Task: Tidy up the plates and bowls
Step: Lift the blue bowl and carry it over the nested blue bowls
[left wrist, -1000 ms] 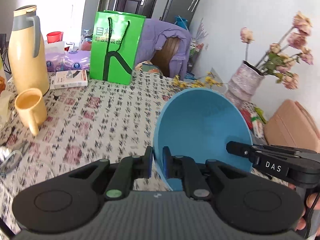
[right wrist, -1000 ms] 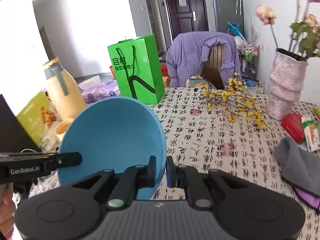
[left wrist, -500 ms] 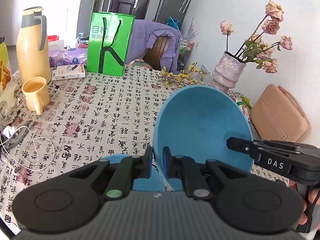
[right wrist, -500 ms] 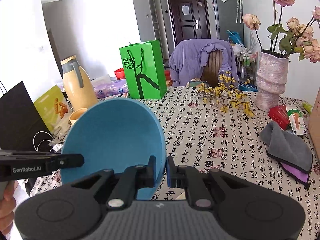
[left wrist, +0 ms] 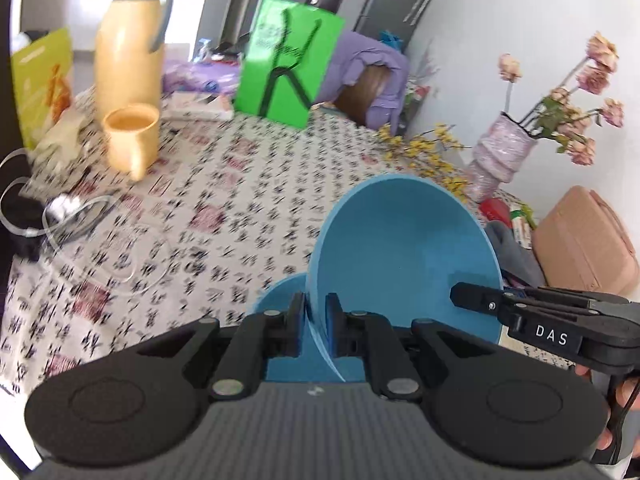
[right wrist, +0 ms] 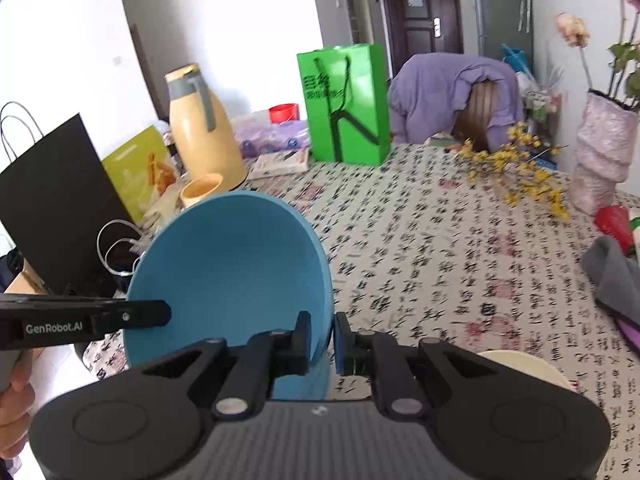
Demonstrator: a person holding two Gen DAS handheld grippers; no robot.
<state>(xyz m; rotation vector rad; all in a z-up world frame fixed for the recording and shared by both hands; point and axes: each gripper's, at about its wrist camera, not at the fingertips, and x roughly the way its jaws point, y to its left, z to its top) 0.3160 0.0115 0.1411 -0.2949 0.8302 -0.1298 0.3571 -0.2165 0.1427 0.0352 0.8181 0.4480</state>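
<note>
Two handheld tools pinch opposite sides of a blue bowl's (left wrist: 404, 256) rim, holding it tilted above the patterned tabletop (left wrist: 208, 208). The left tool (left wrist: 316, 324) and the right tool (right wrist: 322, 340) are each pressed together on the thin rim. A second blue dish (left wrist: 280, 292) sits just beneath, and a cream plate (right wrist: 524, 366) lies nearby.

two blue bowls (left wrist: 404, 256), one cream plate (right wrist: 524, 368)
</note>
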